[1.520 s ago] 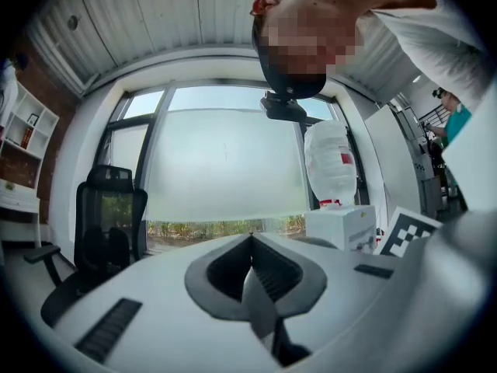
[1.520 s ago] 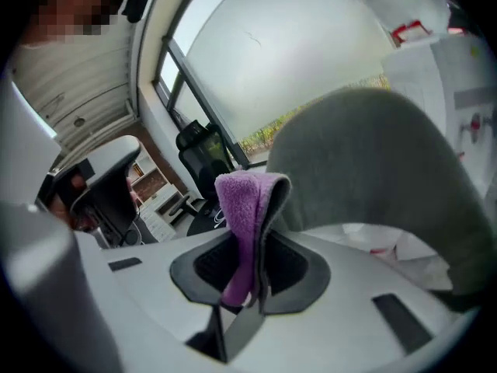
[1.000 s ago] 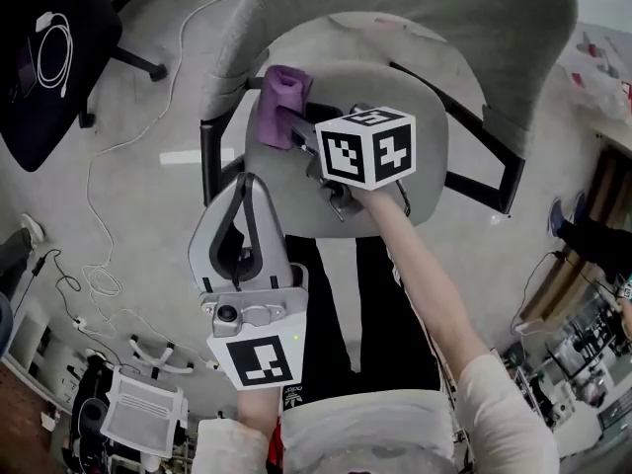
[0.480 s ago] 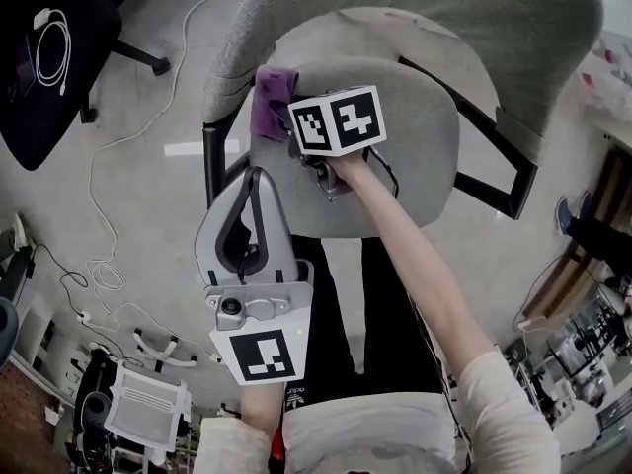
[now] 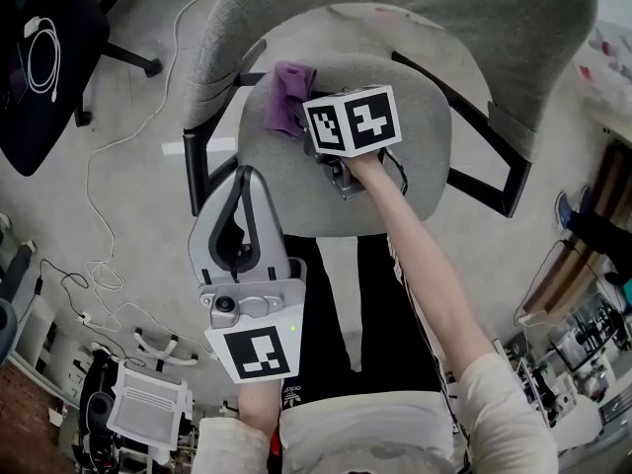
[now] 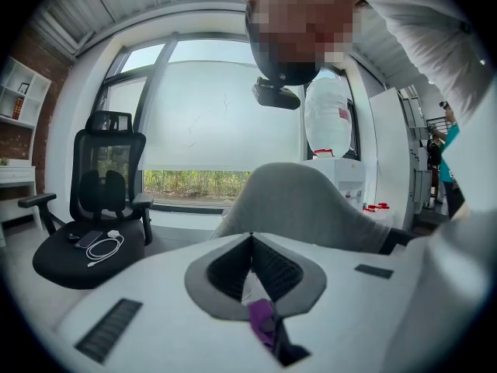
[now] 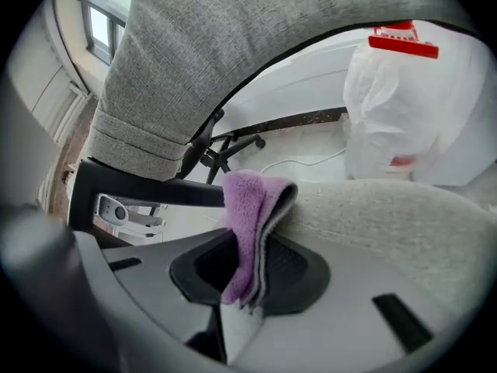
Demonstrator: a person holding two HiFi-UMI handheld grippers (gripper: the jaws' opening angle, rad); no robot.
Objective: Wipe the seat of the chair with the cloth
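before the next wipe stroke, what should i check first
1. Grip on the cloth: ok. The right gripper is shut on the purple cloth.
2. Cloth on the seat: ok. It lies toward the back left of the seat.
3. Left gripper out of the way: ok. Its jaws are together, empty, off the seat's front edge.
4. Wiping path: ok. Nothing else shows on the visible seat.
5. Cloth pressed flat: cannot tell.

The grey chair (image 5: 444, 8) stands on a pale floor (image 5: 148, 117). A purple cloth (image 5: 286, 92) lies bunched on the chair's seat (image 5: 420, 136), at the back left corner. Left of the chair, a white cable (image 5: 104, 275) trails over the floor, with a black chair (image 5: 39, 97) beyond it.
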